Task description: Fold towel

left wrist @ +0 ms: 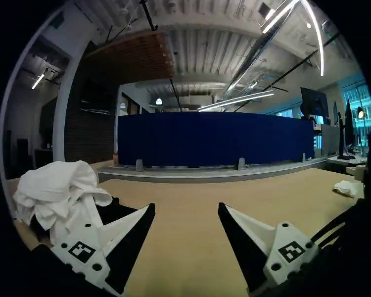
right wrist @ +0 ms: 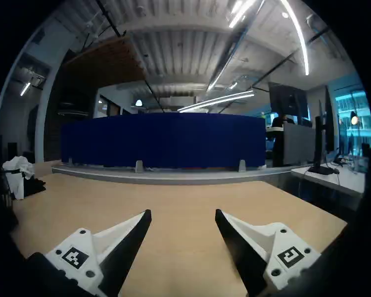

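While crumpled, towel [left wrist: 57, 190] beside left hand-held gripper [left wrist: 186, 206]

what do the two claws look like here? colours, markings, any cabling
The left claw and right claw look alike: each has two white plastic wedge-shaped fingers tapering to points, with black inner faces. Every finger carries a square black-and-white fiducial tag with small screw holes around it. Thin black cables run beside one finger of the left claw.
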Available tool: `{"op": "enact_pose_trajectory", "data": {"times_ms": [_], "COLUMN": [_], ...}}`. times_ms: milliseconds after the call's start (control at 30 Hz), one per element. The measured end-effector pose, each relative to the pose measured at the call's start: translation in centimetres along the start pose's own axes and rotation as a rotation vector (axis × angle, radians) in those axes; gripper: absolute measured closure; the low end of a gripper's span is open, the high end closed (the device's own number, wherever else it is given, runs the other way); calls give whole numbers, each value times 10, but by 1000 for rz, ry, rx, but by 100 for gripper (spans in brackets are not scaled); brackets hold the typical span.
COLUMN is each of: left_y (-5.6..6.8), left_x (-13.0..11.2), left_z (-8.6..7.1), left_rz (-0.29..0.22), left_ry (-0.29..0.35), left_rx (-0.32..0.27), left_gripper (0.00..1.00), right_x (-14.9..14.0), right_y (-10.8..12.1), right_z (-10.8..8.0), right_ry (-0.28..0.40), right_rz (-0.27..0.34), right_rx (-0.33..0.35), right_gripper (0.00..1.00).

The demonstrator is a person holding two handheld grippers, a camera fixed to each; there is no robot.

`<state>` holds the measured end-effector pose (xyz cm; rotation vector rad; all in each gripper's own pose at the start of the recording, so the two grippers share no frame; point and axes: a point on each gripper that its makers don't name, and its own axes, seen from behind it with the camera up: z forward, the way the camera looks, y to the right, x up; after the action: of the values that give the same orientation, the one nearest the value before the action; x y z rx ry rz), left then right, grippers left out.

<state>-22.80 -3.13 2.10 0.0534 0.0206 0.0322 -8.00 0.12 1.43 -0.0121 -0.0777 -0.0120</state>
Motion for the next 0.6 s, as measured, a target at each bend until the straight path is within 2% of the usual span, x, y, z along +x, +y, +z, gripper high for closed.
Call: {"op": "enact_pose_trajectory", "data": {"times_ms": [600], "left_y": [-1], "left_x": [0], "left_z": [0], "left_rz": [0], "left_ry": [0], "left_rx": [0], "left_gripper": [6], "right_x": [8], "right_y": [0], "right_z": [-6], "right_ry": [39], "right_rz": [5], "right_rx": [-7], "right_gripper": [0]}}
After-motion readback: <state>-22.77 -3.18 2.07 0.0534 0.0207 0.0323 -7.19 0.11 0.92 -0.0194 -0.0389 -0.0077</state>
